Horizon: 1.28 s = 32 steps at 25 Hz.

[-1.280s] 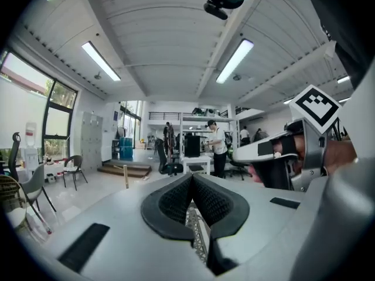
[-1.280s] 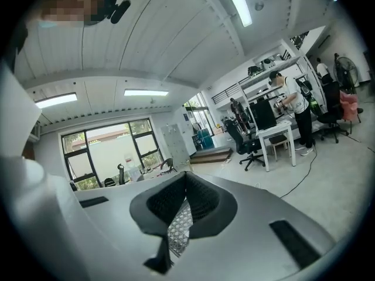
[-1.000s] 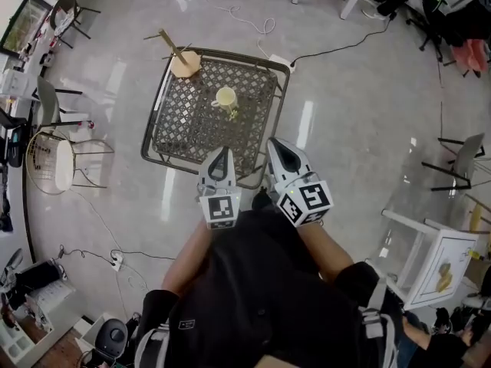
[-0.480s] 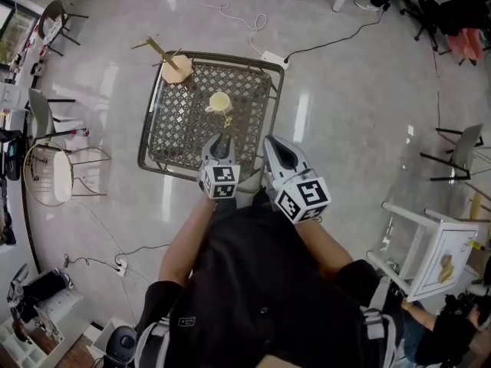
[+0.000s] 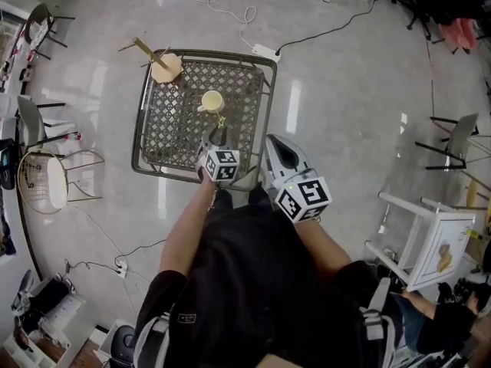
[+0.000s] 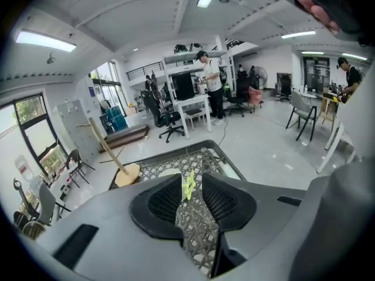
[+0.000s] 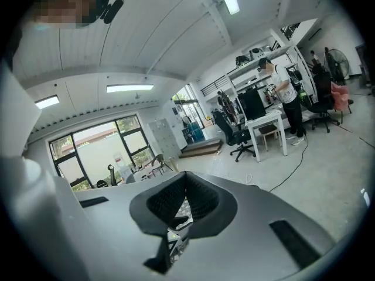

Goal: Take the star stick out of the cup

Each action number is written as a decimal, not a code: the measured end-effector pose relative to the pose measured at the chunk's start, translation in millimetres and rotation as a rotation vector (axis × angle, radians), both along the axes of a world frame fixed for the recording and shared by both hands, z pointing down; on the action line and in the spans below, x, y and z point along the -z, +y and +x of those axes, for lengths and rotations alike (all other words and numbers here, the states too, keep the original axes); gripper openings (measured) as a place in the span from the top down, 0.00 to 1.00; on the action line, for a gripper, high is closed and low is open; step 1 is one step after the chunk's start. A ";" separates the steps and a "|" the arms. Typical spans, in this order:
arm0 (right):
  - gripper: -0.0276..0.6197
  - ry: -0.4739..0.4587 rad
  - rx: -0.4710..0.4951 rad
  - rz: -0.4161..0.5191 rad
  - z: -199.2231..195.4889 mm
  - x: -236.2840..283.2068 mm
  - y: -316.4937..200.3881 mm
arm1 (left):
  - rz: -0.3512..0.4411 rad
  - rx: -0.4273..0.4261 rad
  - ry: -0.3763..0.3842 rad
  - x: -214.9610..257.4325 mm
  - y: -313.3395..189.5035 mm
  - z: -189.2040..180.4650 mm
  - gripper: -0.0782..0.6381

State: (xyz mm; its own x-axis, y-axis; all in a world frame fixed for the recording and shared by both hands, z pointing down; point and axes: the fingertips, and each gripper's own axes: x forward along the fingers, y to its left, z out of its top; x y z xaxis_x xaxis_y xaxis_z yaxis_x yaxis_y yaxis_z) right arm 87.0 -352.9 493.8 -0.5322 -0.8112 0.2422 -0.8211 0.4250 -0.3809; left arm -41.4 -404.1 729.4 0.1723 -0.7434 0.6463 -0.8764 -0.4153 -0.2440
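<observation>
A pale yellow cup (image 5: 212,100) stands on the dark lattice table (image 5: 176,129). A thin yellow-green star stick (image 5: 221,118) leans out of the cup toward me. My left gripper (image 5: 218,135) reaches over the table's near side, its tips just short of the stick. In the left gripper view the star stick (image 6: 189,186) shows in the gap of the open left gripper (image 6: 191,178), seemingly just beyond the tips and untouched. The cup (image 6: 167,172) peeks past the left jaw. My right gripper (image 5: 276,146) hangs shut off the table's near right corner, holding nothing (image 7: 185,179).
A wooden base with a slanted stick (image 5: 164,67) sits on the table's far left corner. Chairs (image 5: 46,176) stand to the left, a white frame (image 5: 426,244) to the right, and cables (image 5: 253,21) cross the floor behind the table.
My left gripper has moved forward over the table toward the cup and stick. The right gripper has stayed about where it was.
</observation>
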 end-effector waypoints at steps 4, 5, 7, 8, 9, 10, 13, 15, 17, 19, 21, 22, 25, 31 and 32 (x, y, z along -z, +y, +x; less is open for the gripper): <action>0.94 -0.002 -0.015 -0.007 3.2 -2.3 -3.0 | -0.040 -0.012 -0.028 -18.8 -9.5 0.0 0.73; 0.94 -0.003 -0.017 -0.007 3.1 -2.5 -4.1 | -0.047 -0.013 -0.029 -22.2 -11.8 -0.1 0.73; 0.94 -0.003 -0.021 -0.008 3.2 -3.0 -6.4 | -0.057 -0.010 -0.035 -27.4 -16.0 -1.0 0.73; 0.94 -0.002 -0.023 -0.009 3.6 -3.2 -7.4 | -0.059 -0.008 -0.040 -29.1 -18.0 -1.2 0.74; 0.94 -0.001 -0.024 -0.011 4.4 -3.1 -8.2 | -0.058 -0.008 -0.047 -29.9 -19.9 -0.9 0.75; 0.94 0.000 -0.026 -0.013 5.2 -2.9 -8.9 | -0.055 -0.007 -0.054 -29.7 -21.6 -0.4 0.77; 0.94 -0.001 -0.032 -0.016 6.8 -2.3 -10.4 | -0.038 -0.003 -0.067 -26.6 -25.1 1.6 0.83; 0.94 -0.001 -0.034 -0.016 6.2 -2.7 -11.0 | -0.038 -0.004 -0.070 -27.7 -24.9 1.9 0.84; 0.94 -0.001 -0.033 -0.014 4.6 -3.6 -11.7 | -0.042 -0.004 -0.076 -29.4 -24.1 0.3 0.84; 0.94 -0.001 -0.032 -0.012 3.0 -4.4 -11.9 | -0.040 0.002 -0.076 -28.3 -23.5 -3.2 0.84; 0.94 -0.004 -0.031 -0.010 1.2 -4.2 -11.9 | -0.034 0.017 -0.065 -23.2 -22.8 -8.6 0.85; 0.94 -0.005 -0.030 -0.010 0.1 -3.7 -11.8 | -0.027 0.026 -0.056 -18.6 -22.6 -11.6 0.85; 0.94 -0.008 -0.027 -0.009 -4.1 -2.1 -10.0 | -0.004 0.047 -0.017 -1.0 -19.2 -19.7 0.85; 0.94 -0.013 -0.007 0.002 -19.9 0.4 -9.2 | 0.042 0.113 0.118 46.7 -6.7 -45.7 0.85; 0.94 -0.014 -0.002 0.004 -23.0 1.4 -9.2 | 0.053 0.123 0.145 57.7 -4.2 -50.1 0.85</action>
